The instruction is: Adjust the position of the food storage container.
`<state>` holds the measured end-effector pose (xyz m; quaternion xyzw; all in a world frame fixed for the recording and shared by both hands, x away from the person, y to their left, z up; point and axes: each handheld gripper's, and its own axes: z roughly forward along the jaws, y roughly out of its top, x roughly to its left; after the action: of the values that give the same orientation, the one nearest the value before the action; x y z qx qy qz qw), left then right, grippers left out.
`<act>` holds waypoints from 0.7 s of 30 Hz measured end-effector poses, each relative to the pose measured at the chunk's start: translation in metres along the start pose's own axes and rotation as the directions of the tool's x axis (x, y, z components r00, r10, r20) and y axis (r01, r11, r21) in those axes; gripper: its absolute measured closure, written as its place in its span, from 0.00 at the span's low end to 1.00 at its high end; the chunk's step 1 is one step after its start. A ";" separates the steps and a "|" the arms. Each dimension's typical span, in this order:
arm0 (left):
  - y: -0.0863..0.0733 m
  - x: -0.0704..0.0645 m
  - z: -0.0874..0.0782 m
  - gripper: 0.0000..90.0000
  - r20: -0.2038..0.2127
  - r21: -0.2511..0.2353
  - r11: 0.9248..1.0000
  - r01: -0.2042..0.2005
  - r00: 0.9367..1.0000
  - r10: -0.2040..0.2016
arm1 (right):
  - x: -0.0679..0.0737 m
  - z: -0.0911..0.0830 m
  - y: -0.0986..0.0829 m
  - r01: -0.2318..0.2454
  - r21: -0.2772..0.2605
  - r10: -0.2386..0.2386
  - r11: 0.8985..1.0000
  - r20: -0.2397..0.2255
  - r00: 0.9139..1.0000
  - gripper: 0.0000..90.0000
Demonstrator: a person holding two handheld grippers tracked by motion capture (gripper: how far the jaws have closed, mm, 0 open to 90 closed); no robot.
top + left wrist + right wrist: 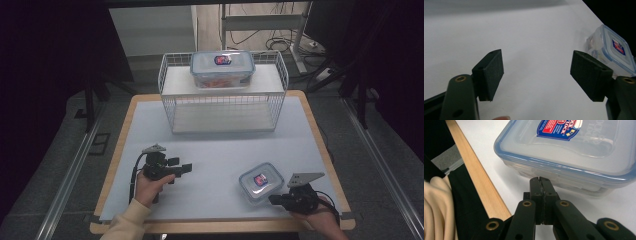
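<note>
A small clear container with a blue-rimmed lid and a red-and-blue label [261, 181] lies on the white table top at the front right. My right gripper [273, 199] is just in front of it, shut with nothing between the jaws. In the right gripper view the closed tips [540, 180] sit right at the container's [574, 145] side latch; I cannot tell if they touch it. My left gripper [181, 165] hovers open at the front left, pointing right. In its view, bare table lies between the wide jaws [536, 62] and the small container [610, 50] is farther off at the right.
A white wire shelf rack [223, 97] stands at the back of the table, with a larger clear lidded container [222, 67] on its top shelf. The table's wooden edge [479, 177] and a cream sleeve [436, 207] lie close to the right gripper.
</note>
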<state>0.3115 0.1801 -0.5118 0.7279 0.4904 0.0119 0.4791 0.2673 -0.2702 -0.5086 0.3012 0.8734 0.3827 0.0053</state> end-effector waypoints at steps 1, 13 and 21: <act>0.000 0.000 0.000 0.29 0.000 0.000 1.000 0.000 1.000 0.000 | 0.000 0.001 0.001 -0.001 -0.003 0.001 1.000 0.001 1.000 0.99; 0.000 0.001 0.000 0.29 -0.001 0.008 1.000 -0.005 1.000 0.005 | -0.002 0.022 0.023 -0.004 -0.005 0.004 1.000 0.008 1.000 0.99; 0.000 0.002 -0.001 0.29 -0.003 0.005 1.000 0.000 1.000 0.000 | -0.006 0.044 0.046 -0.002 -0.006 0.002 1.000 0.015 1.000 0.99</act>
<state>0.3121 0.1821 -0.5127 0.7289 0.4912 0.0116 0.4768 0.3070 -0.2194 -0.5102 0.3051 0.8718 0.3830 0.0123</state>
